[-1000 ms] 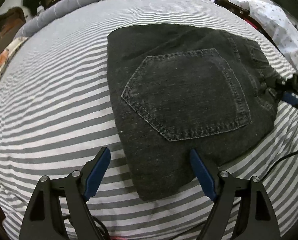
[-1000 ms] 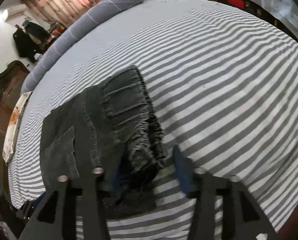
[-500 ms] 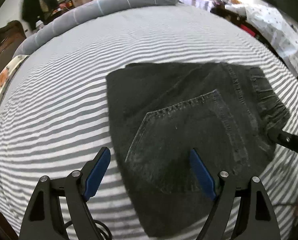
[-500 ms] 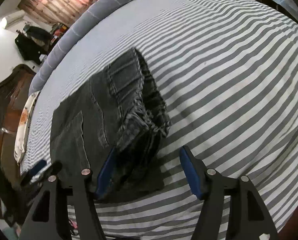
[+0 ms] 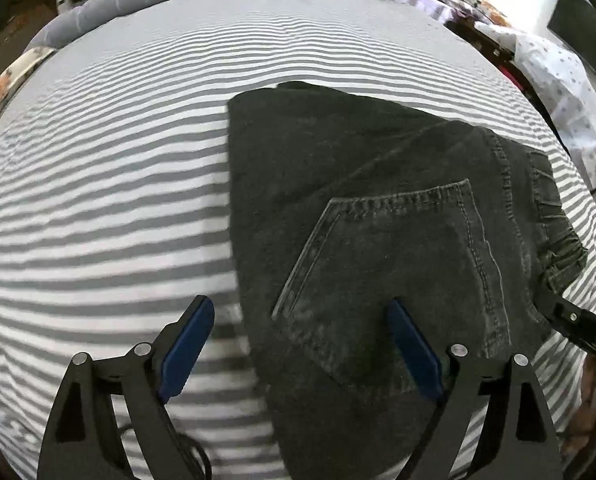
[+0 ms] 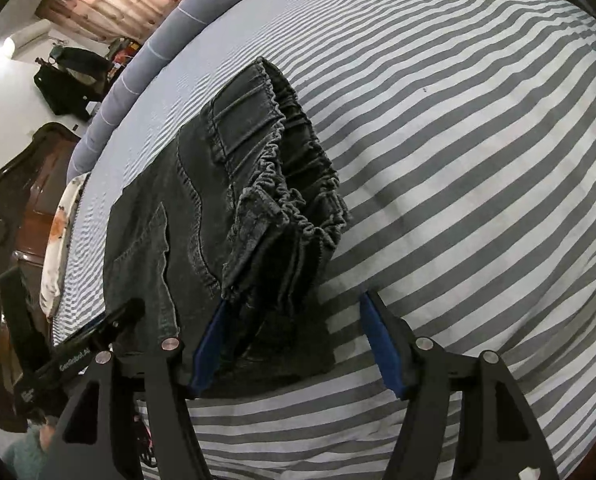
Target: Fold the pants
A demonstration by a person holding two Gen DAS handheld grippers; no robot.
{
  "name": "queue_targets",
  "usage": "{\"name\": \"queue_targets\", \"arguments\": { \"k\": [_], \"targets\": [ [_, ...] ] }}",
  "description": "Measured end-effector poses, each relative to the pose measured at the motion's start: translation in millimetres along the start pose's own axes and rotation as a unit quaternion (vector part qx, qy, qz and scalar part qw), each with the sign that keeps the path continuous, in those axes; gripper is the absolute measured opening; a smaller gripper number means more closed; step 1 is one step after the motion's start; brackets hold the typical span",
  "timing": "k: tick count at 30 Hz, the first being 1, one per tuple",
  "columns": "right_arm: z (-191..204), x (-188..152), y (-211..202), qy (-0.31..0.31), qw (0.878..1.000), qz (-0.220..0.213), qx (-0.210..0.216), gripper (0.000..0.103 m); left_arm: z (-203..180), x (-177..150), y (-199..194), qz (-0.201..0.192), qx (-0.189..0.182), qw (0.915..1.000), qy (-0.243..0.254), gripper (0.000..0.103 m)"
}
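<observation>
On striped bed (image 5: 98,200) | folded black pants (image 5: 377,220) | left gripper (image 5: 301,344), right gripper (image 6: 294,340) spread | "GenRobot.AI"

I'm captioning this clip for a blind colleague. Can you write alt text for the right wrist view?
Folded dark denim pants lie on a grey-and-white striped bed, the gathered elastic waistband nearest the camera. The right gripper hangs open at the waistband end, its blue-padded fingers holding nothing.
</observation>
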State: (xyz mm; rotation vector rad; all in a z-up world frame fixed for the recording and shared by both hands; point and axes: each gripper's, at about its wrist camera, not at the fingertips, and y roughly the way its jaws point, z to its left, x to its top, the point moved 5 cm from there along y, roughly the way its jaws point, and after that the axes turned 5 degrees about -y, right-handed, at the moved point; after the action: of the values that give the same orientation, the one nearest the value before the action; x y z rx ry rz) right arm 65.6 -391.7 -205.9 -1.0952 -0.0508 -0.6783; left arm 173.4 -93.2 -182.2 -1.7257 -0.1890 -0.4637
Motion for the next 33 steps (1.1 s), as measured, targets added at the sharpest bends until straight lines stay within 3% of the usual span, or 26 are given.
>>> {"name": "queue_targets", "arguments": {
  "k": [5, 14, 28, 33],
  "targets": [
    [-2.9, -0.1, -0.3, 0.003, 1.000, -0.002, 0.003, 0.063, 18.6, -20.2, -17.8, -0.004, -0.006, 0.9998, -0.018, 0.089],
    [-6.8, 0.6, -2.0, 0.008, 1.000, 0.002, 0.029, 0.065, 44.8, -41.6, -18.7, 0.024, -0.044, 0.9959, -0.076, 0.090],
    [20.7, 55.8, 33.9, -0.059, 0.990, 0.001, 0.129, 0.066, 31.5, 15.6, 11.5, 0.025, -0.083, 0.9929, -0.082, 0.091],
    [32.3, 75.6, 52.4, -0.086, 0.987, -0.005, 0.135, 0.065, 19.5, 24.1, 18.7, 0.010, -0.076, 0.9948, -0.067, 0.091]
  ]
}}
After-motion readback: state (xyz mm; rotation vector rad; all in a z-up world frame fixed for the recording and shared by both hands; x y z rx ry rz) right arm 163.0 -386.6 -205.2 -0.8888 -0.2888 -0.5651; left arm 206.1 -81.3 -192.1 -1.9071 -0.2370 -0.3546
